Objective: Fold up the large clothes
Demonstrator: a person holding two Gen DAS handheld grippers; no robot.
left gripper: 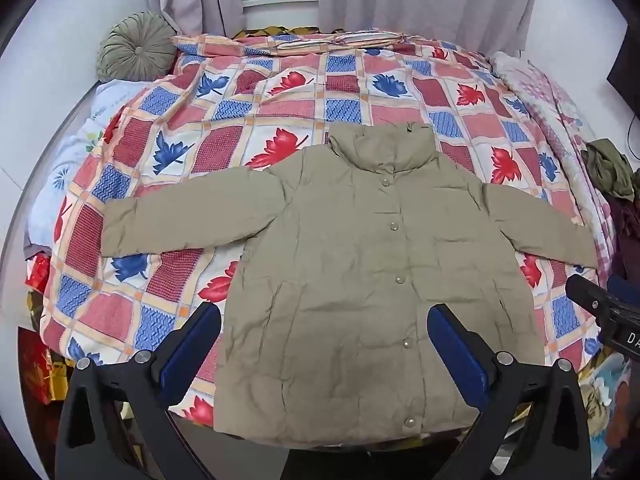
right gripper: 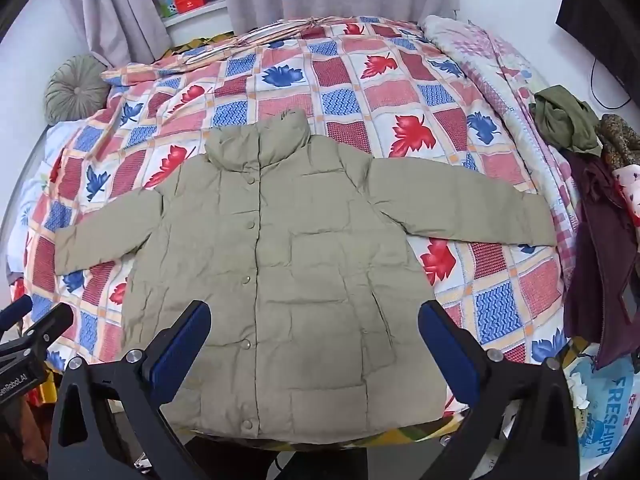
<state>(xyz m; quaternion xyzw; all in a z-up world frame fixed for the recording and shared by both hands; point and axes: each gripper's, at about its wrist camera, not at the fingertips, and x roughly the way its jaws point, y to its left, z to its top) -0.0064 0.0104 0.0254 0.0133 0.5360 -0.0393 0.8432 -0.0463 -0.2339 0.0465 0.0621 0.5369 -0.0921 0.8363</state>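
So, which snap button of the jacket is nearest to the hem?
The lowest snap button, just above the jacket's hem; the other four sit higher, toward the collar.

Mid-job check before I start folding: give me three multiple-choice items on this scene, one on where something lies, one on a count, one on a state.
1. Where does the round green cushion lie?
A. On the jacket
B. At the bed's far left corner
C. On the clothes pile

2. How many snap buttons show down the front of the jacket?
A. Two
B. Five
C. Nine

3. What is the state of the left gripper and right gripper?
A. Both open, holding nothing
B. Both shut on a sleeve
C. Left shut on the hem, right open

Answers: 1 B, it sits by the curtain beyond the leaf-print quilt. 2 B, five snaps run from collar to hem. 3 A, both jaws stand wide apart above the flat-spread jacket.
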